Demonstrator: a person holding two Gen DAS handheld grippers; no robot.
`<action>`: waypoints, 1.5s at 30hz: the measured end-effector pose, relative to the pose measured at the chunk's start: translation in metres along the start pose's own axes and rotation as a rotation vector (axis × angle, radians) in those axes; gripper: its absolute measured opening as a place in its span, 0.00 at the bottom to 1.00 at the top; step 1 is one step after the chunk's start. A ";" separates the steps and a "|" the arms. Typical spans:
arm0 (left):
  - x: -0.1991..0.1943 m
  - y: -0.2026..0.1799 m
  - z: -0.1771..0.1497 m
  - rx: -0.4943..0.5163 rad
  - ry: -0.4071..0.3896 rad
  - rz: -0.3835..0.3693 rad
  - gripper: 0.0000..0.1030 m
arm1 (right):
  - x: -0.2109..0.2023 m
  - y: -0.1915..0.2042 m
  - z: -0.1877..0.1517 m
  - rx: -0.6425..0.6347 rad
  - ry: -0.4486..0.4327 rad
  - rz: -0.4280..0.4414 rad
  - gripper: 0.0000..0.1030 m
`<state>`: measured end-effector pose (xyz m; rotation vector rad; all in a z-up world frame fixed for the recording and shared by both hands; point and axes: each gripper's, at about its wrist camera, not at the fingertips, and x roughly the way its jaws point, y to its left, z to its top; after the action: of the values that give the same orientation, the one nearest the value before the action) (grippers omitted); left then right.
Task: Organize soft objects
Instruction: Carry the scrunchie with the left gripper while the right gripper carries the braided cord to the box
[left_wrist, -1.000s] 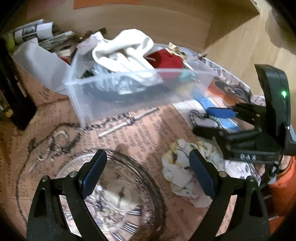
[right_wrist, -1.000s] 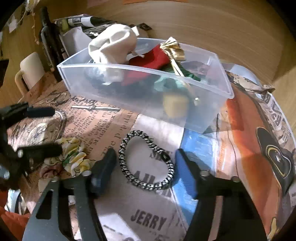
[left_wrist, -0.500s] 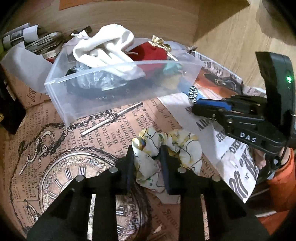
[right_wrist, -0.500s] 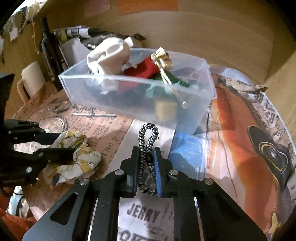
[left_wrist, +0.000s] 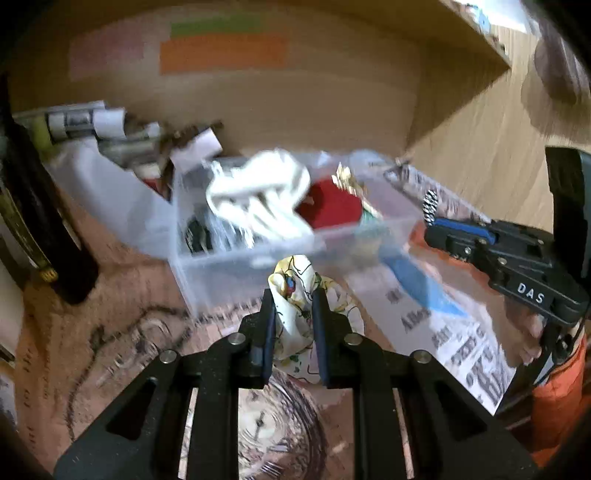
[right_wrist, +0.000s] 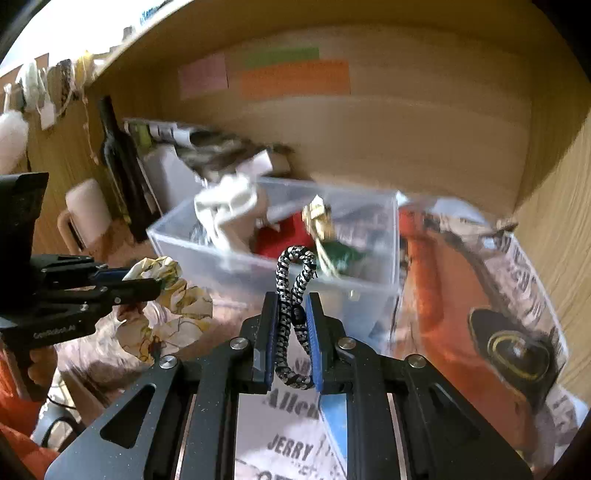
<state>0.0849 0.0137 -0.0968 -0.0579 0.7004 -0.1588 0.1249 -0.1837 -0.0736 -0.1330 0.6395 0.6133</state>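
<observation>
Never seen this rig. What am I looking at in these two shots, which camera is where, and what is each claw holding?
No robot: a person holds two hand-held grippers, each with a fisheye camera looking along its fingers. In the left view, the left gripper is shut on a floral scrunchie. In the right view, the right gripper is shut on a black-and-white braided band. Ahead on the printed table cover stands a clear plastic bin already holding white cloth and red fabric.

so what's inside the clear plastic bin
The clear bin holds a white cloth, a red fabric piece, something green and a gold bow; whatever lies beneath is hidden.
</observation>
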 end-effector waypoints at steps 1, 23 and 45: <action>-0.003 0.001 0.005 -0.002 -0.017 0.006 0.18 | -0.001 0.001 0.003 0.000 -0.011 0.000 0.13; 0.019 0.026 0.069 -0.061 -0.176 0.176 0.18 | 0.029 0.010 0.057 -0.015 -0.095 0.041 0.14; 0.078 0.032 0.061 -0.066 -0.015 0.156 0.51 | 0.090 0.003 0.045 -0.033 0.079 -0.004 0.32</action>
<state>0.1867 0.0321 -0.1030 -0.0678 0.6919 0.0144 0.2037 -0.1235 -0.0909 -0.1896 0.7056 0.6176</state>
